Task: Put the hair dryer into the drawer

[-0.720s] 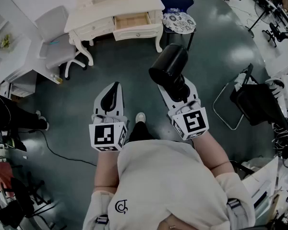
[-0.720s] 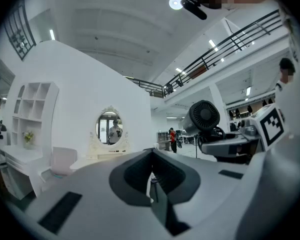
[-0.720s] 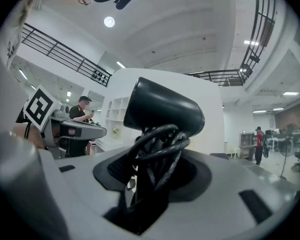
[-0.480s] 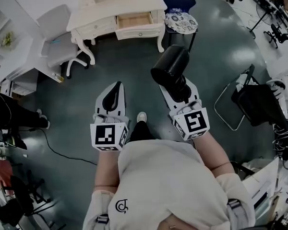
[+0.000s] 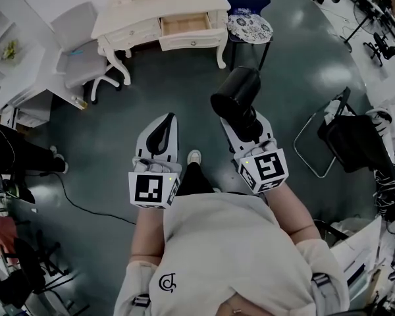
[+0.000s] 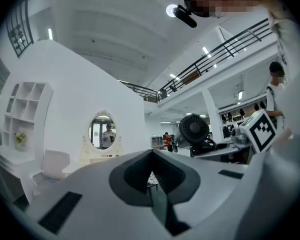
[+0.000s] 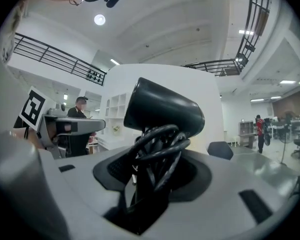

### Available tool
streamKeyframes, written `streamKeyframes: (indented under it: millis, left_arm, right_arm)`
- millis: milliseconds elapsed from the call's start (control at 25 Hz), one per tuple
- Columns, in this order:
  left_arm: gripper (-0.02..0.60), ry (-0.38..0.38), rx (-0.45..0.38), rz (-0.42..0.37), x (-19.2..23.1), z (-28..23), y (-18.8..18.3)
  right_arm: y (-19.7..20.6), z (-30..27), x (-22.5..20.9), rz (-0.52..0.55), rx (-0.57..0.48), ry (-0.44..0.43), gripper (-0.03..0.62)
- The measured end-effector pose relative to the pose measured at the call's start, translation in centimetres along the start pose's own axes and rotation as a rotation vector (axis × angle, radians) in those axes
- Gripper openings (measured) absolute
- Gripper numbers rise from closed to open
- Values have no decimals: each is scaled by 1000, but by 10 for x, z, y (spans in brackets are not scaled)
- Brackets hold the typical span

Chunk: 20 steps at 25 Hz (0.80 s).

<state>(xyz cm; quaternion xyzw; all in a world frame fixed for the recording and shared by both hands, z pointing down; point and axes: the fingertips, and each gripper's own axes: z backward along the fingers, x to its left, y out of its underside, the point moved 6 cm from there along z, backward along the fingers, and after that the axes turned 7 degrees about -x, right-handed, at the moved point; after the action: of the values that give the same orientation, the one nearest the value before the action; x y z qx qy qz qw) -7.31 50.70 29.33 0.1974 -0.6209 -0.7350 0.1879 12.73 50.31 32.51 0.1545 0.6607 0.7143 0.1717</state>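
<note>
Hair dryer [image 5: 234, 96] is up off the floor and gripped by the right gripper [image 5: 245, 118], so the pickup looks done, while the carry and the placing are both left to do. The drawer [image 5: 183, 25] stands pulled open in the front of the white dressing table [image 5: 151, 5], well apart from the person across bare floor [image 5: 151, 97]. In the right gripper view the jaws are closed partway on the dryer's handle and the black cord [image 7: 157, 144] wound round it. The black barrel [image 7: 162, 109] sticks out beyond the jaw tips toward the table. The left gripper [image 5: 170, 117] holds nothing, its jaws drawn together at the tips, level beside the right one.
</note>
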Motion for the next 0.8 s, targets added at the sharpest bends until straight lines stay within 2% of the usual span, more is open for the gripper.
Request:
streamKeyframes:
  millis: [200,360,600,800]
  left_arm:
    - [12,-16,9,10,13,-10,8]
    - [12,-28,10,19,40,-37,20]
    - [12,-8,15,29,93,-103,37]
    - [12,22,20,37,158,-174,48]
  right_arm:
    - [7,-15,-13,-2,13,-5,195]
    - [13,-49,-25,3,12,-13,195]
    - [23,-124,-47,20,27,-5,196]
    - [28,-212,-71,19,48,23,196]
